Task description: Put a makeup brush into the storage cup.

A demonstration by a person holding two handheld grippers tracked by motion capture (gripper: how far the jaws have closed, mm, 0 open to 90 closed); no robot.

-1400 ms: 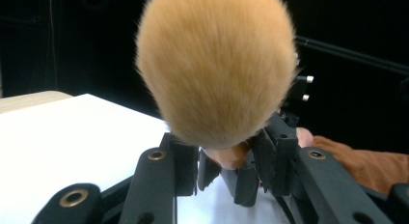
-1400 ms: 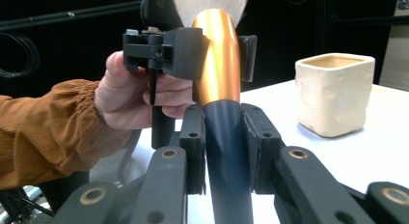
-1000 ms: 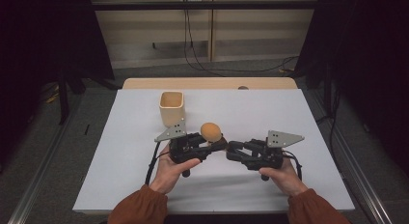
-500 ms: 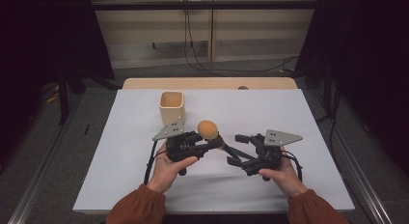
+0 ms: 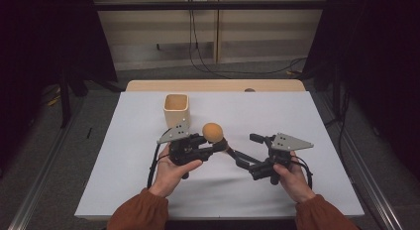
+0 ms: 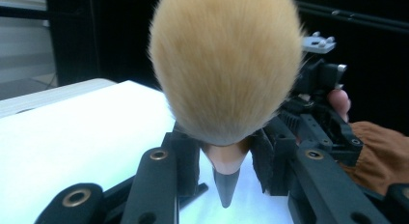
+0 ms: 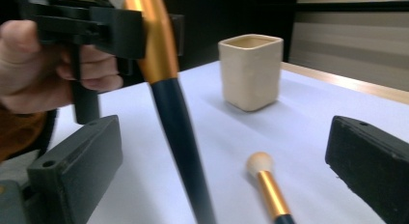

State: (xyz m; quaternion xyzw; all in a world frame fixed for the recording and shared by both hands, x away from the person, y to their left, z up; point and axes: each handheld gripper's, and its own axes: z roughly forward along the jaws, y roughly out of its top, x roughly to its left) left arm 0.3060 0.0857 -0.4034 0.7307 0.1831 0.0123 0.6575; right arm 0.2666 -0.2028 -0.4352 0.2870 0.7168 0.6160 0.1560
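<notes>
Behind held brush [image 5: 213,132]: cup [image 5: 176,110]; smaller brush [image 7: 270,185] nearby, seemingly unobstructed.

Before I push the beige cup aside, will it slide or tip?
Likely it slides: the cup is squat with a flat square base, so tipping seems unlikely. It looks ceramic, so probably heavy for its size and breakable.

My high view looks forward and down on the white table [image 5: 307,121] from above my side; my left gripper view sits tight against the big brush [image 6: 225,64]; my right gripper view faces the cup [image 7: 251,72], sharing that brush [image 7: 164,89].
</notes>
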